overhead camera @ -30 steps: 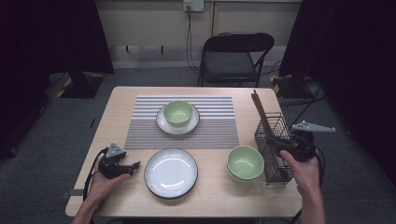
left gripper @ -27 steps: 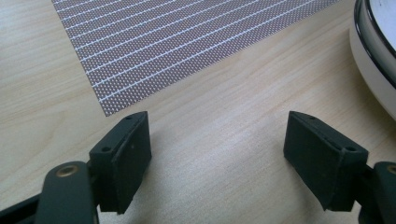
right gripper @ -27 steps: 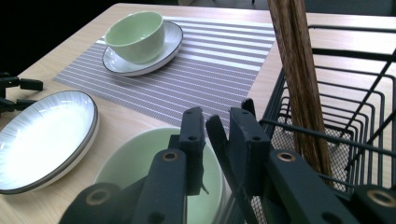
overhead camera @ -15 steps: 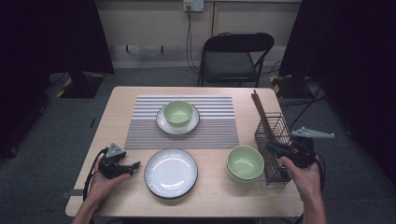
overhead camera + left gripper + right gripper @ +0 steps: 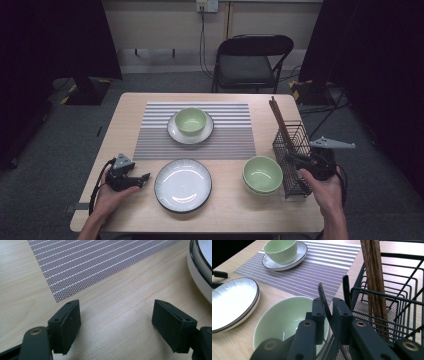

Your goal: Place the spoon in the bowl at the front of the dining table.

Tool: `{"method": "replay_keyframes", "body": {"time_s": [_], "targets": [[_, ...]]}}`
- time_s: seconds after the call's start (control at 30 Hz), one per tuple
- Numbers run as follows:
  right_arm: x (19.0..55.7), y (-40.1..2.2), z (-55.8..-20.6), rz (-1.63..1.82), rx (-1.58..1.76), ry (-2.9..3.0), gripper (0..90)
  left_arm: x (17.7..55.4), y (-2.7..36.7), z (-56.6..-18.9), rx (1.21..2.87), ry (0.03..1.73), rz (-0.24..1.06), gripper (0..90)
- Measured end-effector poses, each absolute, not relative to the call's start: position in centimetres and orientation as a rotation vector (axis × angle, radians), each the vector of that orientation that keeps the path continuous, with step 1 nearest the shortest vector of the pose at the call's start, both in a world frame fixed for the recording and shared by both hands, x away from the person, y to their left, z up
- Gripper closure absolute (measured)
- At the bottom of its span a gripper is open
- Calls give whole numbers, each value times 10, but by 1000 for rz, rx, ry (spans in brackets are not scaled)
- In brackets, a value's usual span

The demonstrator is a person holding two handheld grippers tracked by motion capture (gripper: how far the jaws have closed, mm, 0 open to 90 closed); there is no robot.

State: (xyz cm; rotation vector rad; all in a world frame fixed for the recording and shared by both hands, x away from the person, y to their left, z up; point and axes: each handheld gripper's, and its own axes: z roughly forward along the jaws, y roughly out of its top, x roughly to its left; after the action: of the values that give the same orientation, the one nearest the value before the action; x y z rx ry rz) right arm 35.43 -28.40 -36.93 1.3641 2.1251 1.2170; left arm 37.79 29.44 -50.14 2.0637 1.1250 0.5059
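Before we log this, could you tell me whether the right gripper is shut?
Shut: the right gripper pinches the wire basket's rim.

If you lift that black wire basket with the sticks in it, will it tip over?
Maybe. The wire basket looks thin and light, and the long wooden sticks lean out over its top, so it could tilt. The right gripper pinches just one wire rim, so the basket may swing.

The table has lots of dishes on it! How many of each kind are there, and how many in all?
Green bowls: 2, one on the mat and one by the basket
White plates: 2, a small one under the far bowl and a big one in front
Total: 4 dishes
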Motion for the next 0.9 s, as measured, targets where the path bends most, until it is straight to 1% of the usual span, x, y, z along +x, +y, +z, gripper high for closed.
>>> {"method": "replay_keyframes", "body": {"time_s": [0.43, 0.9], "targets": [[356, -282, -365, 1197, 1338, 2107, 856, 378, 294, -501, 2064, 1125, 506, 228], [358, -287, -357, 1224, 1323, 2065, 875, 378, 295, -501, 2068, 1128, 506, 217]]}}
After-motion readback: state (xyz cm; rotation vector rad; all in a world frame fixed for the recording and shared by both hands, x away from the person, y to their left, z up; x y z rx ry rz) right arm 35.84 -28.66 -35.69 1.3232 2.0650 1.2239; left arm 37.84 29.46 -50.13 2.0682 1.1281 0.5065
